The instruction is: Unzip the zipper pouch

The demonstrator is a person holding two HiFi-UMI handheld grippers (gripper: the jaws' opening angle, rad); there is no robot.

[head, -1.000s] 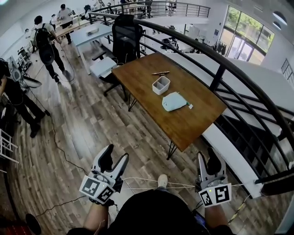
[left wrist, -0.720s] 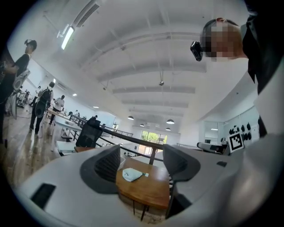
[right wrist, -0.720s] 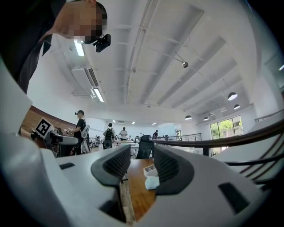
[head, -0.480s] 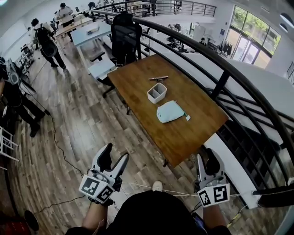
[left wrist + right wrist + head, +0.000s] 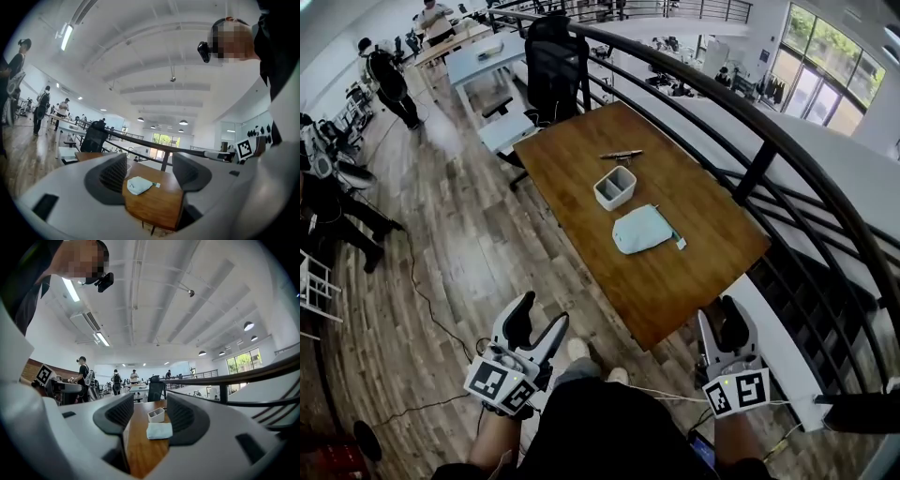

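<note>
Open floor [image 5: 441,253] at 9 o'clock. Left gripper [image 5: 539,319] level, jaws released, empty. Table [image 5: 675,281] edge just ahead, zipper pouch [image 5: 642,230] mid-table at 12. Right gripper [image 5: 719,319] level, jaws just opening, empty. Railing [image 5: 759,169] at 2.

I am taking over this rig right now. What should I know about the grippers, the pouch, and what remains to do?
Left gripper: open, empty, jaws just opened wider, short of the wooden table.
Right gripper: the same.
Zipper pouch: flat on the table, beside a white divided box; a pen lies beyond.
Done: nothing; neither gripper touches the pouch.
Left: reach it, steady it with one gripper, pull the zipper tab with the other.
</note>
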